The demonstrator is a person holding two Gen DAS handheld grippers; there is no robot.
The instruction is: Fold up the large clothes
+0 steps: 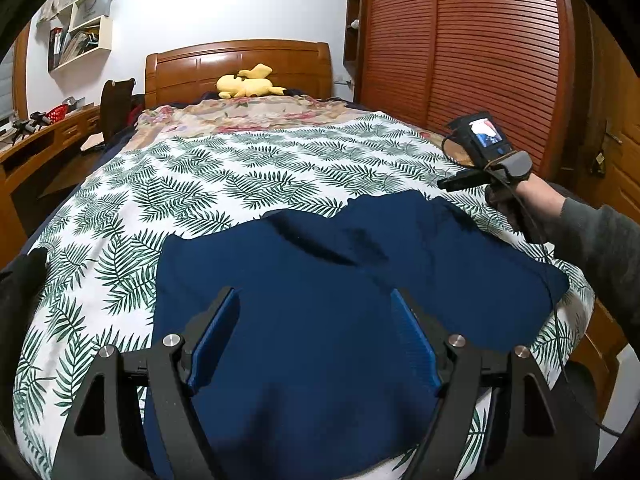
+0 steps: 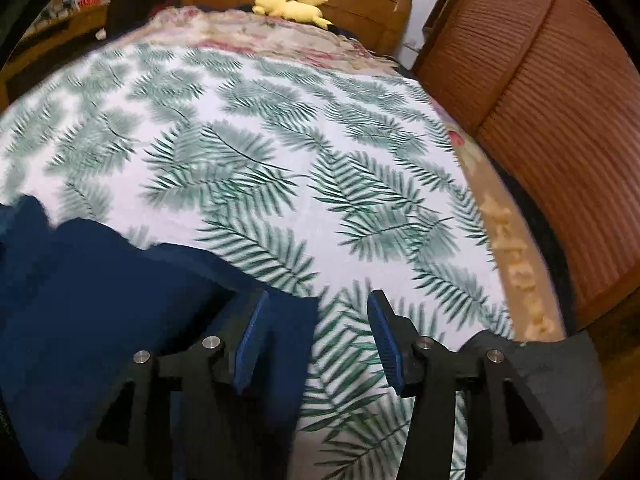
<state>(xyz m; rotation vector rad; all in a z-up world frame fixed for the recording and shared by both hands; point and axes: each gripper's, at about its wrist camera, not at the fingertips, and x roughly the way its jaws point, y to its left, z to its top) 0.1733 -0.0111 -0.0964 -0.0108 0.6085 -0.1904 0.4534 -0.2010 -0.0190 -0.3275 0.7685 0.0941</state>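
Note:
A large navy blue garment (image 1: 320, 260) lies spread flat on the fern-print bed sheet (image 1: 240, 168), with a few creases near its far edge. My left gripper (image 1: 314, 296) hovers over the near part of the garment, open, with nothing pinched between the blue pads. In the right wrist view the garment (image 2: 80, 300) fills the lower left. My right gripper (image 2: 319, 296) stands open at the garment's right edge, left finger over the cloth, right finger over the sheet (image 2: 280, 140). A person's hand (image 1: 532, 196) in a grey sleeve holds that gripper at the garment's far right corner.
A yellow plush toy (image 1: 248, 84) lies by the wooden headboard (image 1: 240, 60) on a floral blanket (image 1: 248, 114). A brown slatted wardrobe (image 1: 480, 60) runs along the bed's right side. A wooden desk (image 1: 36, 144) and a dark chair (image 1: 114, 104) stand at the left.

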